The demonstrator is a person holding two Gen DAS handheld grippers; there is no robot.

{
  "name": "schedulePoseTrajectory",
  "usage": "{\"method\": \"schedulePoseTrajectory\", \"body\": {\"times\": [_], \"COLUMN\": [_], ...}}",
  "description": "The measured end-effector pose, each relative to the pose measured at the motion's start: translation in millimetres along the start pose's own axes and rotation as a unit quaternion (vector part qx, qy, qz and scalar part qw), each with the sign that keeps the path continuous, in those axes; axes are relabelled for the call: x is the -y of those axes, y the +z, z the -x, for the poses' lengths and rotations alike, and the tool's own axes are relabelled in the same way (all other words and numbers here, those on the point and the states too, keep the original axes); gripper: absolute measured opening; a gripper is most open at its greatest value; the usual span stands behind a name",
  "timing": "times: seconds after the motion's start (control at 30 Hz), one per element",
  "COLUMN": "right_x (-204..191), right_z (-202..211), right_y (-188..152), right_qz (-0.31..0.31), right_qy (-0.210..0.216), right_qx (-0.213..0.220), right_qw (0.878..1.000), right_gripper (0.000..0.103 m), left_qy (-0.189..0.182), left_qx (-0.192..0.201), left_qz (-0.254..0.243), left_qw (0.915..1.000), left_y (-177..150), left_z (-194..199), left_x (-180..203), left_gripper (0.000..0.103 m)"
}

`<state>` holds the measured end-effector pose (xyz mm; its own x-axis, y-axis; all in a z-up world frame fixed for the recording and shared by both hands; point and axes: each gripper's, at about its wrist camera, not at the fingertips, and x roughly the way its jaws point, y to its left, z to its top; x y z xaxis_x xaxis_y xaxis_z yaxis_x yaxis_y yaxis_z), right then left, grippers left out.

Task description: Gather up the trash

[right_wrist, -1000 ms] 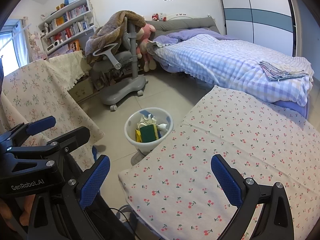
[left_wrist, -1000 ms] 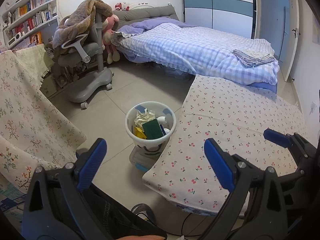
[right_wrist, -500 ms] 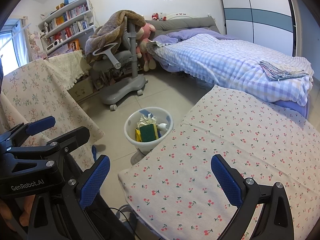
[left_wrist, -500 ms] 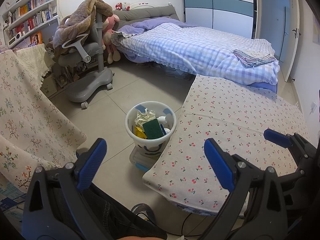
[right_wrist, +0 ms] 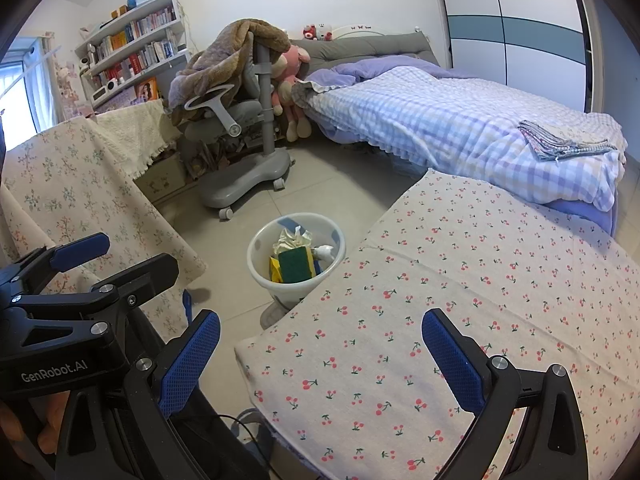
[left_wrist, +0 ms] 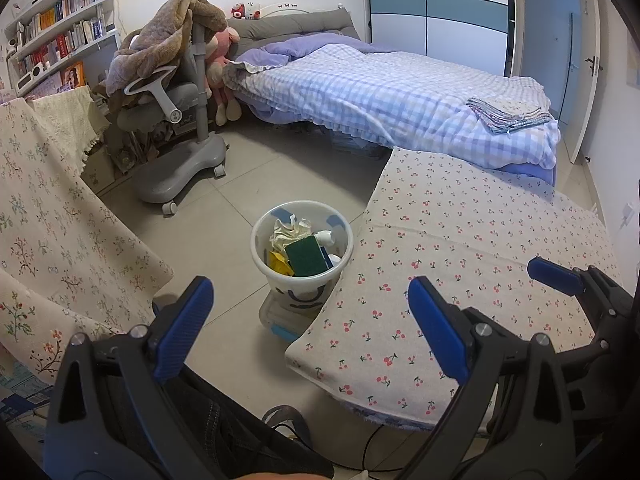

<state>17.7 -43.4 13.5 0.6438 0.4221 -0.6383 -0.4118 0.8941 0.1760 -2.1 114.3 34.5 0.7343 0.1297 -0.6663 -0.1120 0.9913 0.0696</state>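
Both grippers are spread wide with nothing in them: left gripper (left_wrist: pixel 308 328), right gripper (right_wrist: pixel 320 364) over the cherry-print tabletop (right_wrist: pixel 460 300). White trash bin (left_wrist: pixel 302 276) sits on the floor just beside the tabletop's edge, holding a green sponge (left_wrist: pixel 306 256) and crumpled paper (left_wrist: pixel 286 232).

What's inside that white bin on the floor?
In the white bin: a green sponge, crumpled paper, yellow scraps and a white bottle. Anything underneath is covered.

Grey chair (left_wrist: pixel 176 120) under brown blanket (left_wrist: pixel 168 36) — checked bed (left_wrist: pixel 384 100), folded cloths, perhaps towels (left_wrist: pixel 508 114).
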Motion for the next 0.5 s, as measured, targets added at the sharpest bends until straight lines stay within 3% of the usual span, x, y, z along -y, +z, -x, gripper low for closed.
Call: {"method": "schedulePoseTrajectory", "body": {"times": [0.5], "right_x": [-0.1], "right_z": [0.2], "right_y": [0.4], "right_qz": [0.0], "right_qy": [0.0], "right_qx": [0.0], "right_qw": [1.0], "right_gripper": [0.102], "left_qy": [0.0], "left_qx": [0.0], "left_qz": [0.0], "left_qw": [1.0], "left_y": [0.3], "left_z": [-0.1], "left_x": [-0.9], "left_gripper": [0.098]}}
